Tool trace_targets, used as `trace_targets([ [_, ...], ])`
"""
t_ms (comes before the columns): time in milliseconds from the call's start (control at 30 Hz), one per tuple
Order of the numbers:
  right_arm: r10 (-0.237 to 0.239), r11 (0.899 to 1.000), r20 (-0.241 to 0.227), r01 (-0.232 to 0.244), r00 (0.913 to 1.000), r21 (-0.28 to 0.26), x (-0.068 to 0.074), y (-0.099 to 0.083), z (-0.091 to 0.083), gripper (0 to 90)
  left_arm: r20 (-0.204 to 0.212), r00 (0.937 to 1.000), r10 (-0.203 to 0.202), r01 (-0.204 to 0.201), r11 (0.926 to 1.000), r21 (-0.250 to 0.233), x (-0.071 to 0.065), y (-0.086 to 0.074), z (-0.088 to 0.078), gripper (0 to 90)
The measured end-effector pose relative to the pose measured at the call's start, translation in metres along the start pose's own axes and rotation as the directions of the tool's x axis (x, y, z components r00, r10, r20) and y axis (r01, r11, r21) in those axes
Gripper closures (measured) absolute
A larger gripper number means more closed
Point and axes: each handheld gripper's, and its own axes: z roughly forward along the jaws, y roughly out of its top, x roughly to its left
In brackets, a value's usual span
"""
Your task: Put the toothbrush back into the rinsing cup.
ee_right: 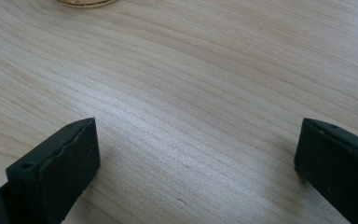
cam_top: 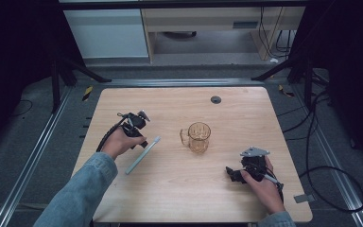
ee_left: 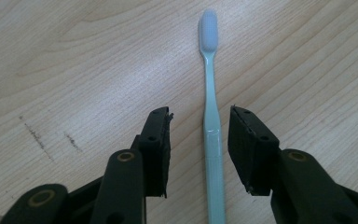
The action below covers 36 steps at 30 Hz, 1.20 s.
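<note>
I count one toothbrush (ee_left: 213, 135), one glass mug (cam_top: 198, 137), two grippers. My left gripper (ee_left: 199, 140) straddles the toothbrush handle, jaws narrowed, a gap each side, no grip (it lies flat on the table (cam_top: 179, 194), left of the mug). Right gripper (ee_right: 196, 163) gapes wide, holding nothing.

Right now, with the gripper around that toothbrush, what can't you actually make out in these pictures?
- Toothbrush: the handle's end is cut off by the bottom edge of the left gripper view.
- Left gripper: in the high view, too small to tell whether it touches the toothbrush.
- Glass mug: in the right gripper view, the top edge leaves just a sliver; contents unclear.
</note>
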Motion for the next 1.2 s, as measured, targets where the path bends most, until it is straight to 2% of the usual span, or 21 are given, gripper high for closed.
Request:
trace_targets([
  [267, 0.008, 1.000, -0.002, -0.008, 1.0000, 0.002, 0.000, 0.000, 0.000, 0.4, 0.002, 1.0000, -0.001, 0.001, 0.9996, 0.029, 0.000, 0.006, 0.006, 64.9],
  [333, 0.009, 1.000, -0.002, -0.009, 1.0000, 0.002, 0.000, 0.000, 0.000, 0.4, 0.003, 0.9999, 0.012, -0.012, 0.9990, 0.043, -0.002, 0.008, 0.008, 68.4],
  [500, 0.011, 1.000, -0.005, -0.011, 0.9999, 0.001, 0.000, 0.000, 0.000, 0.5, 0.000, 0.9992, 0.039, -0.039, 0.9963, 0.076, -0.007, 0.010, 0.015, 70.7],
  [967, 0.013, 1.000, -0.006, -0.013, 0.9999, 0.001, 0.000, 0.000, 0.000, 0.6, 0.002, 0.9982, 0.060, -0.059, 0.9885, 0.139, -0.017, 0.011, 0.033, 68.2],
  [1200, 0.011, 1.000, -0.008, -0.011, 0.9999, -0.001, 0.000, 0.000, 0.000, 0.6, -0.004, 0.9984, 0.056, -0.055, 0.9878, 0.146, -0.017, 0.010, 0.035, 67.8],
])
